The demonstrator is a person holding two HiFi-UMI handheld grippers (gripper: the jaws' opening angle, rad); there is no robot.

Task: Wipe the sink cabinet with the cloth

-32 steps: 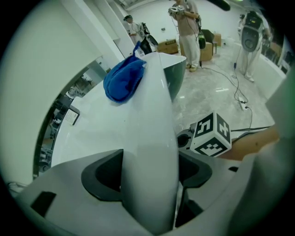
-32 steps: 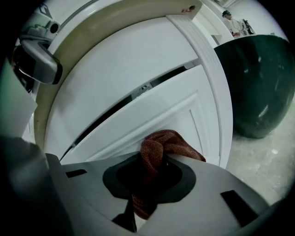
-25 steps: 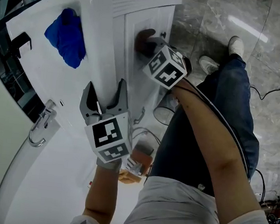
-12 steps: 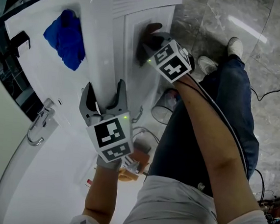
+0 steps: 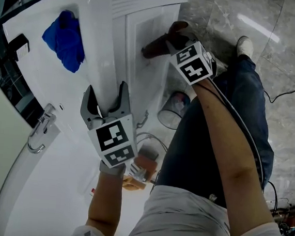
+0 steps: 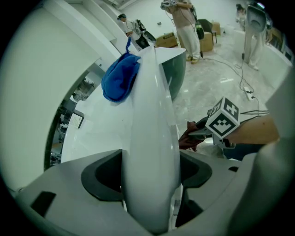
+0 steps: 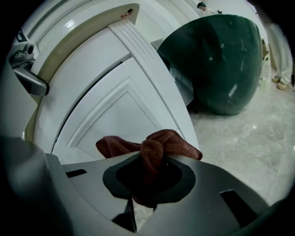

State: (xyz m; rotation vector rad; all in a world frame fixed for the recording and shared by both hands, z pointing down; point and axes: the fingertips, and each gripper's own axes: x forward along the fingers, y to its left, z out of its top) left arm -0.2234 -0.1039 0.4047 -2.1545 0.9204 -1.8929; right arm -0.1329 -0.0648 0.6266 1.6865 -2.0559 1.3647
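The white sink cabinet's door (image 5: 143,83) (image 7: 115,106) faces the person's legs. A brown cloth (image 5: 157,43) (image 7: 156,145) lies bunched against the door's upper panel, and my right gripper (image 5: 170,42) (image 7: 147,170) is shut on it. The same cloth (image 6: 189,138) shows beside the marker cube in the left gripper view. My left gripper (image 5: 106,103) (image 6: 150,179) straddles the sink's white rim (image 5: 104,59) (image 6: 152,138), its pads pressed on both sides of the rim.
A blue cloth (image 5: 64,39) (image 6: 120,78) lies in the sink basin. A chrome faucet (image 5: 40,128) stands at the left. A clear bin (image 5: 171,109) sits on the floor by the person's leg (image 5: 230,123). A dark green rounded object (image 7: 216,60) stands beyond the cabinet.
My right gripper has slid the brown cloth along the door toward its far edge, away from the person. The left gripper has stayed on the rim.
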